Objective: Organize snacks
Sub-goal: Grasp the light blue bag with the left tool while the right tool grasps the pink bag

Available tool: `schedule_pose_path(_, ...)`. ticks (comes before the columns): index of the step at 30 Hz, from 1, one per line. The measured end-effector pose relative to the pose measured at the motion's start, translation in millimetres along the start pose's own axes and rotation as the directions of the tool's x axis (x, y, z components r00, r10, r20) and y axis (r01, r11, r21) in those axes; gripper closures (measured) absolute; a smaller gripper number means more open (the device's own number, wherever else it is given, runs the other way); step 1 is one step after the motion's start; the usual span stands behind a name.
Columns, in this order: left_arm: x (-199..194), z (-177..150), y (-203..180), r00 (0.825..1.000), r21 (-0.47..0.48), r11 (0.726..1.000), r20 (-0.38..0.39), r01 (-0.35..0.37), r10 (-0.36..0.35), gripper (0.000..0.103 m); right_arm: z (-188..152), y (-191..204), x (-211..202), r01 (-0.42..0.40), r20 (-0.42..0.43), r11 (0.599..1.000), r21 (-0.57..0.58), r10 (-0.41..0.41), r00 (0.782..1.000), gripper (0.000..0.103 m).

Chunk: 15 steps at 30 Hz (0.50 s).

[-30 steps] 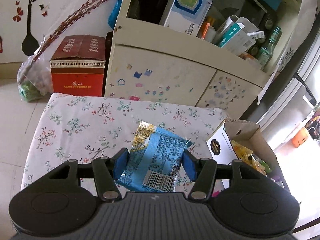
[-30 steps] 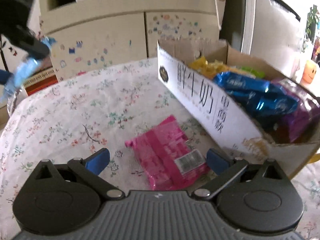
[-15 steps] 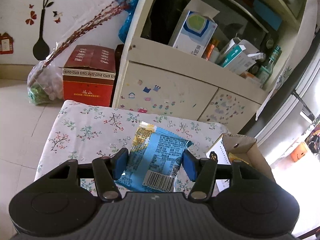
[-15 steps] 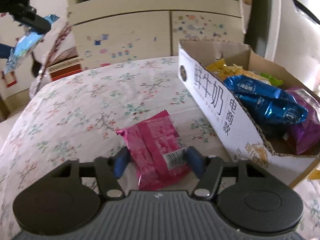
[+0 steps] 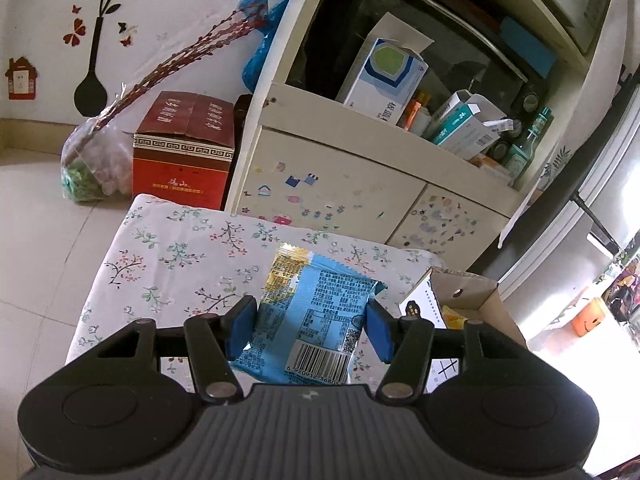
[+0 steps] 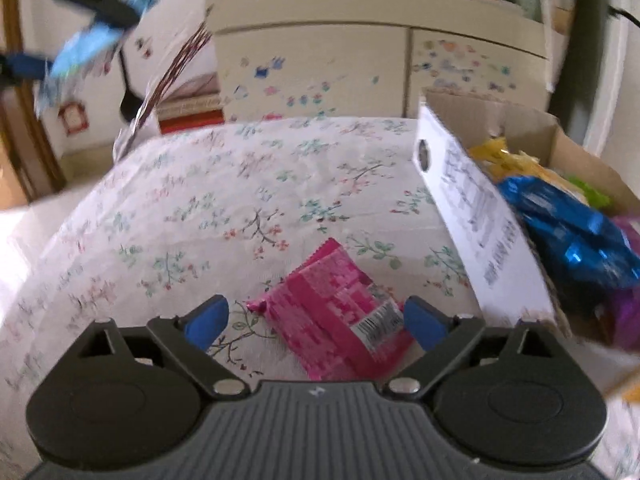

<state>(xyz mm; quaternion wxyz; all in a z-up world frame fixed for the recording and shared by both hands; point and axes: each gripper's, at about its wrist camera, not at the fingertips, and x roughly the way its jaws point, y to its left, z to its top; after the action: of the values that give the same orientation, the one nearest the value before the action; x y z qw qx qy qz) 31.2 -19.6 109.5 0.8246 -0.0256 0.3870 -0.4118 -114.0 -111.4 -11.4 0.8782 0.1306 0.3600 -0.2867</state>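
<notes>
**Sorting snacks: one packet in the air, one left on the bench**

Carrying a light-blue foil snack packet (image 5: 316,316), the left gripper (image 5: 307,326) has its blue-padded fingers (image 5: 240,326) pressed against the packet's two sides, holding it well above the bench covered in a white floral cloth (image 5: 172,252).

The right gripper (image 6: 316,320) hovers low over a bright pink crinkled snack packet (image 6: 336,312) that lies flat on the cloth. Its jaws have just been opening again and now stand wide; the pink packet lies between them, but neither pad presses on it.

Just to the right stands an open cardboard box with a white printed side (image 6: 480,216), already holding yellow, blue, green and purple packets.

By my judgement the job is mostly done: the blue packet needs dropping in, and the pink one must yet be gripped and boxed.
</notes>
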Motion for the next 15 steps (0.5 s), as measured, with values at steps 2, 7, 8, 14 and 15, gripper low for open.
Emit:
schedule_pose_path(2, 1, 0, -2, 1.0, 0.004, 1.0, -0.003, 0.002, -0.002, 0.04, 2, 1, 8, 0.035, -0.015, 0.998, -0.043, -0.036, 0.999, 0.007)
schedule_pose_path(7, 3, -2, -8, 1.0, 0.027, 1.0, -0.008, 0.009, -0.008, 0.04, 5, -9, 16, -0.025, -0.034, 0.999, -0.02, 0.025, 0.999, 0.003)
schedule_pose_path(8, 4, -3, -9, 1.0, 0.029, 1.0, -0.01, 0.008, -0.008, 0.04, 5, -8, 16, -0.033, -0.042, 0.999, -0.029, 0.031, 0.999, 0.003)
schedule_pose_path(14, 4, -4, -12, 1.0, 0.035, 0.999, -0.009, -0.003, 0.004, 0.04, 2, -10, 4, -0.077, -0.031, 0.997, -0.031, 0.076, 0.997, 0.031)
schedule_pose_path(15, 4, -4, -12, 1.0, 0.034, 0.999, -0.008, -0.006, 0.006, 0.04, 2, -11, 2, -0.086, -0.031, 0.996, -0.029, 0.085, 0.996, 0.032)
